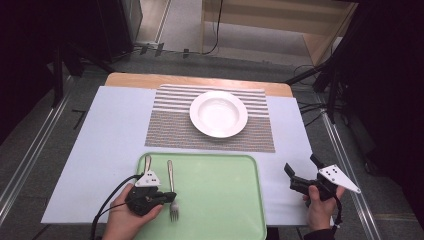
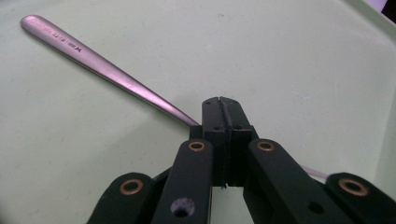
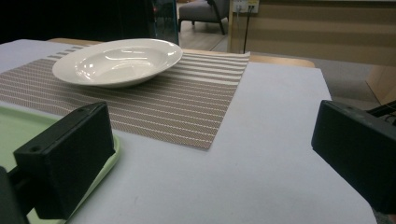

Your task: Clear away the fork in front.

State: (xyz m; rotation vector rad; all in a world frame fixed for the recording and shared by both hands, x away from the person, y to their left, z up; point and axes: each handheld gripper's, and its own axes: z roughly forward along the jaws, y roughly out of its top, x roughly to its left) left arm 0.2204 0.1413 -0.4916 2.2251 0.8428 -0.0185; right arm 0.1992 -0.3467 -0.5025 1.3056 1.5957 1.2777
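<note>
1. The left gripper [image 1: 162, 196] is being held low over the green tray [image 1: 225, 200], near its left side.
2. Its jaws are being pressed tight together on the fork [image 1: 172, 192], at the thin neck between handle and prongs.
3. In the left gripper view, the fork's handle [image 2: 102, 70] is seen running away from the jaws up to the left, and it is lying flat on the tray [image 2: 289, 65].
4. In the high view, the prongs are seen pointing toward the person, just past the gripper.
5. A second piece of cutlery [image 1: 147, 162] is lying on the tray just left of the fork (what kind it is cannot be told, since the gripper's plate is hiding most of it).
6. The right gripper [image 1: 300, 176] is being held above the pale tablecloth [image 1: 110, 150], to the right of the tray and well apart from it.
7. Its jaws are being kept wide apart, and nothing is being held between them.
8. A white bowl [image 1: 218, 114] is sitting on a striped mat [image 1: 170, 130] beyond the tray, near the middle of the table.
9. In the right gripper view, the bowl [image 3: 117, 60] and mat [image 3: 187, 107] are seen ahead and to the left, between the two jaws.
</note>
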